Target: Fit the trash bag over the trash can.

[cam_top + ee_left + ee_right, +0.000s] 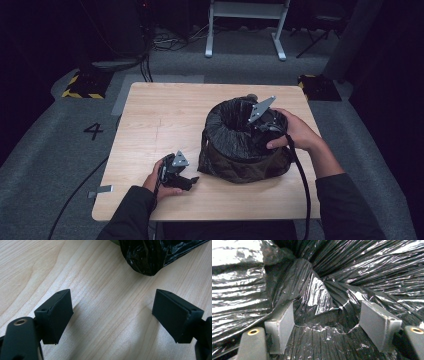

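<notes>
Count taken at the table [165, 115]: one wooden table was present. On it stood one bin [245, 160], and one black plastic bag [235, 125] lined that bin; a single bulge of the same bag [150, 257] was recorded in the left gripper view. Two handheld grippers were counted: one left gripper [192, 181] and one right gripper [261, 131], each with two jaws and each carrying one grey three-cornered plate. Two hands were counted, one on each gripper. On the floor beyond the table, two yellow-and-black striped blocks [82, 85] were noted, and one white frame [247, 22].
</notes>
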